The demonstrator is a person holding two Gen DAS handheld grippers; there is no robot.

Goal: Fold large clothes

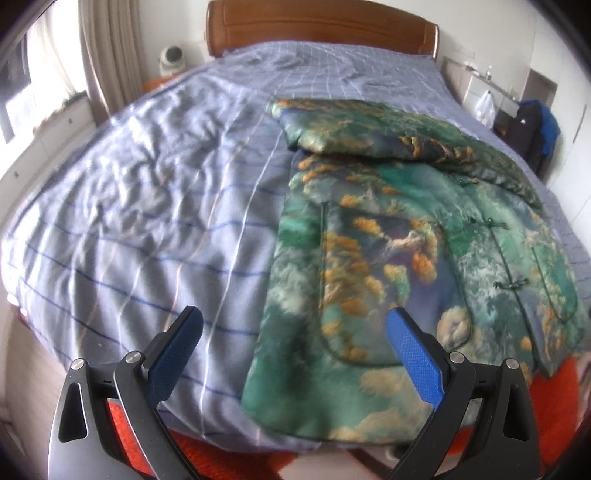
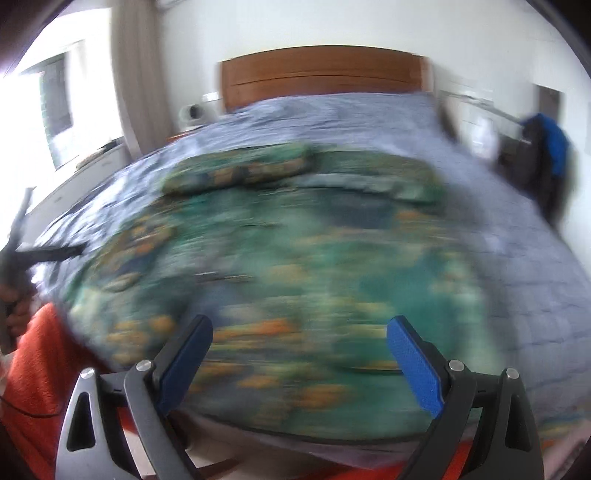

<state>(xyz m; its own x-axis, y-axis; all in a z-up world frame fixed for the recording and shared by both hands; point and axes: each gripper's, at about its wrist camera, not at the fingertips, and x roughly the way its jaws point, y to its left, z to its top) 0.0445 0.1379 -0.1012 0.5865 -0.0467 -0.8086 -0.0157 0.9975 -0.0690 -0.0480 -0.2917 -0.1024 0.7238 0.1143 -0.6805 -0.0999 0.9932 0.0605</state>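
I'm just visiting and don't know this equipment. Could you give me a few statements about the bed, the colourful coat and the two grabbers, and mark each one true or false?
1. The green patterned coat lies spread on the bed. True.
2. The left gripper is clamped on the coat. False: its jaws stand wide apart and hold nothing.
3. The right gripper is open. True.
4. The bed cover is plain red. False: it is pale blue with a thin grid of lines.
5. One sleeve is folded across the top of the coat. True.
6. The headboard is white metal. False: it is brown wood.
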